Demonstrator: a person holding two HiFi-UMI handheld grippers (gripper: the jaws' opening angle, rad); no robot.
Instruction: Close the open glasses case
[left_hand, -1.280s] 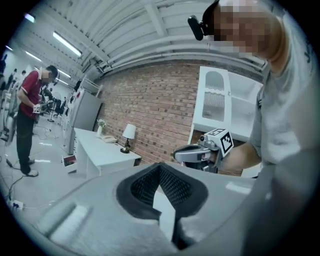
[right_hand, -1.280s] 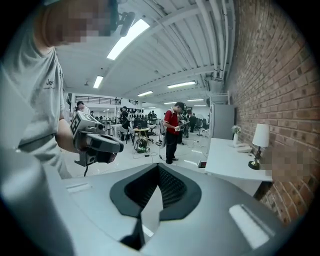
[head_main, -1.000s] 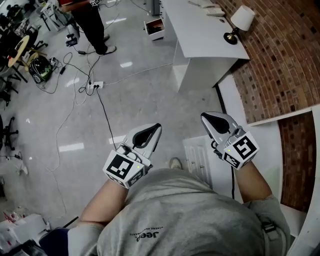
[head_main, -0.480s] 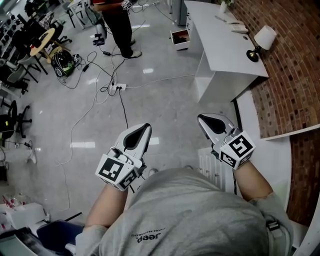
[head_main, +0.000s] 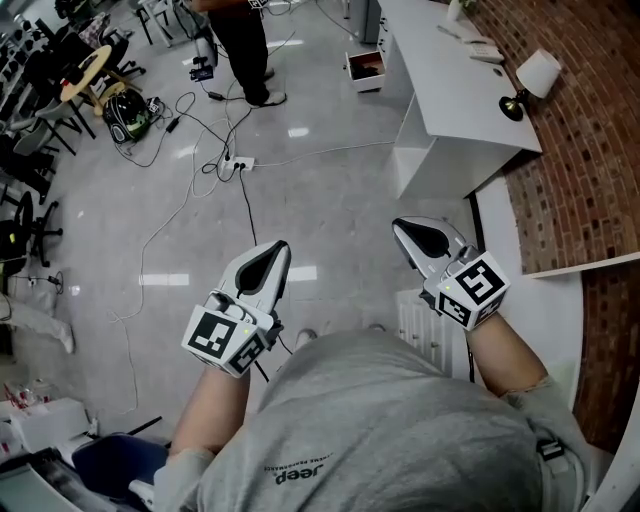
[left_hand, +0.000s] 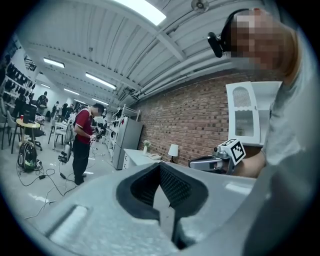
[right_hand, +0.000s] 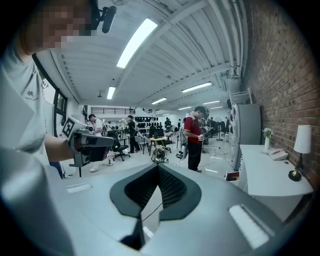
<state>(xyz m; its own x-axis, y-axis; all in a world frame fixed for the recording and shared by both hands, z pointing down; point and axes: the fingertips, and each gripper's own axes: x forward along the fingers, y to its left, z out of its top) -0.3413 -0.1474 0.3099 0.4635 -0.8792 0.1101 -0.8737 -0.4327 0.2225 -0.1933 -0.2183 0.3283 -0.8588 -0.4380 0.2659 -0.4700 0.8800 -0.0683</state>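
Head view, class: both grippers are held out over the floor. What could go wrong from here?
1. Cables and a power strip trail across the floor ahead; walking that way risks a trip.
2. No glasses case shows in any view, and the left gripper and right gripper are both shut and empty, so the search could drag on.
3. A person stands near those cables; the outstretched grippers could bump them.

Floor (head_main: 330, 190): grey, glossy. Black cables (head_main: 246, 205) trail across it to a white power strip (head_main: 238, 162), and a small open box (head_main: 367, 68) sits on it beside the white tabletop (head_main: 455, 100). The tabletop carries a table lamp (head_main: 538, 72) near the brick-wall edge and flat items (head_main: 480, 45) at its far end, too small to identify.
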